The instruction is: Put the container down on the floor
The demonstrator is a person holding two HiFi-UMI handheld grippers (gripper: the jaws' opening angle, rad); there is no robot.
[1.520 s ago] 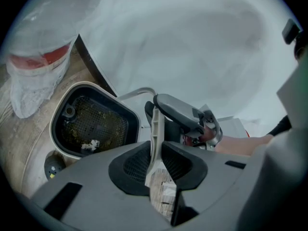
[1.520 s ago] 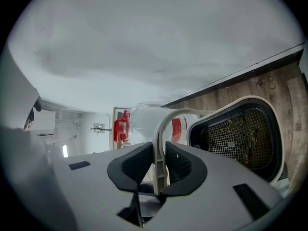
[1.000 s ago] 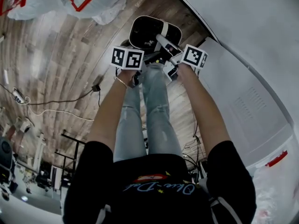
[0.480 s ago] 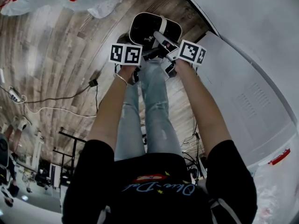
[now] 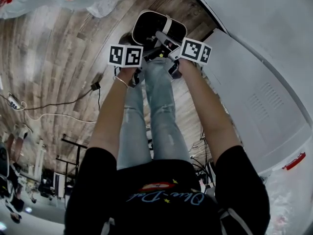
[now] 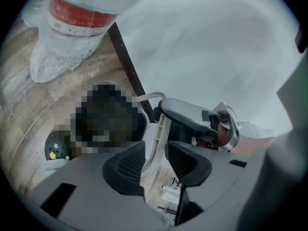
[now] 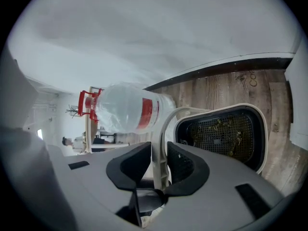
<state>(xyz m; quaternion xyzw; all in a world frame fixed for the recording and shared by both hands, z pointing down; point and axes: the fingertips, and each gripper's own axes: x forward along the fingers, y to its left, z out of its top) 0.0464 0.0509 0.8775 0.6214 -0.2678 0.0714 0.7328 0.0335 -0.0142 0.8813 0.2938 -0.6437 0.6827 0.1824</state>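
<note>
- The left gripper (image 6: 155, 149) stands open. Its jaws have just been opening, and the white handle (image 6: 159, 129) runs up between the pads with a clear gap on one side.
- The right gripper (image 7: 159, 150) is closed on the same handle (image 7: 161, 129). Both pads lie against the strip with no gap that I can see, though these jaws too have just been easing apart.
- In the head view both grippers, left (image 5: 146, 58) and right (image 5: 165, 39), meet over the handle, just beyond the person's knees.
- The handle is a thin, flat plastic bail. It looks stiff enough to carry by, but narrow and smooth, so it could slide or swing in the pads. The best hold is probably near the top of the arch, gripped across its flat faces.
- The container (image 7: 226, 108) is a black rounded bin with a white rim. A mesh basket inside holds some dark scraps.
- It looks like light, rigid plastic. Tilting it would probably shift the loose contents, so it should stay level.
- It sits low on the wood-plank floor (image 5: 58, 58), close to the base of the white wall (image 5: 254, 13). Whether its base has fully settled I cannot tell.
- Farther off lies a large clear bottle (image 7: 125, 107) with a red band, wrapped in plastic and well apart from the container.
</note>
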